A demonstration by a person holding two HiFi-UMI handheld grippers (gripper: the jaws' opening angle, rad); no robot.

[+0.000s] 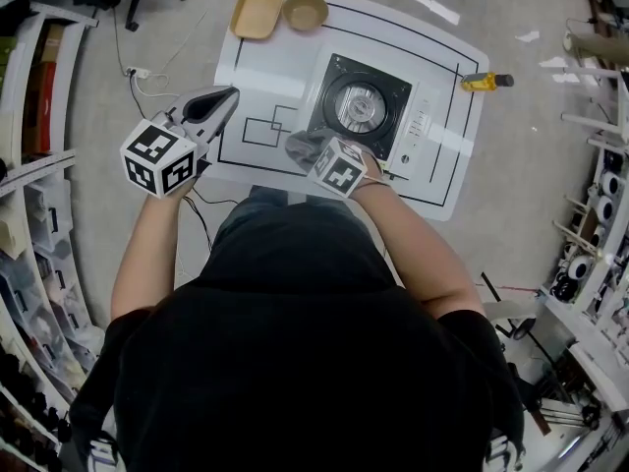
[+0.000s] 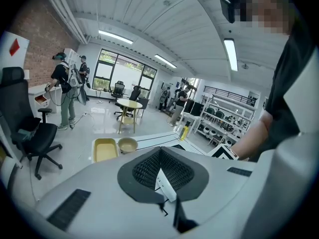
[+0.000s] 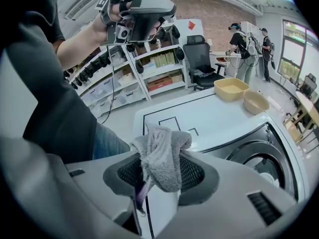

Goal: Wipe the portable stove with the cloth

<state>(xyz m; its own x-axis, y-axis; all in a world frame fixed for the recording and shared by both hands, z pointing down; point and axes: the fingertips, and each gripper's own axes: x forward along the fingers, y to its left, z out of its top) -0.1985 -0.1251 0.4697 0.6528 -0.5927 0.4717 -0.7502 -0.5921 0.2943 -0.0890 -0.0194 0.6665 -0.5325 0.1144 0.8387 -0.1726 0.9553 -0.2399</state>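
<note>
The portable stove point(image 1: 367, 106) sits in the middle of the white table point(image 1: 270, 67), its black top and round burner also showing in the right gripper view point(image 3: 259, 153). A grey cloth point(image 3: 162, 156) is bunched between the jaws of my right gripper point(image 3: 160, 176), which is shut on it. From the head view that cloth point(image 1: 307, 147) hangs at the stove's near left corner, by the right gripper point(image 1: 319, 155). My left gripper point(image 1: 224, 99) is held up over the table's left edge, jaws shut with nothing between them point(image 2: 162, 177).
A yellow tray point(image 1: 257, 11) and a tan bowl point(image 1: 306, 11) stand at the table's far left corner. A yellow bottle point(image 1: 482, 82) lies at the right edge. Shelving point(image 1: 34, 195) lines the left side and racks point(image 1: 600, 214) the right. Cables point(image 1: 138, 82) run over the floor.
</note>
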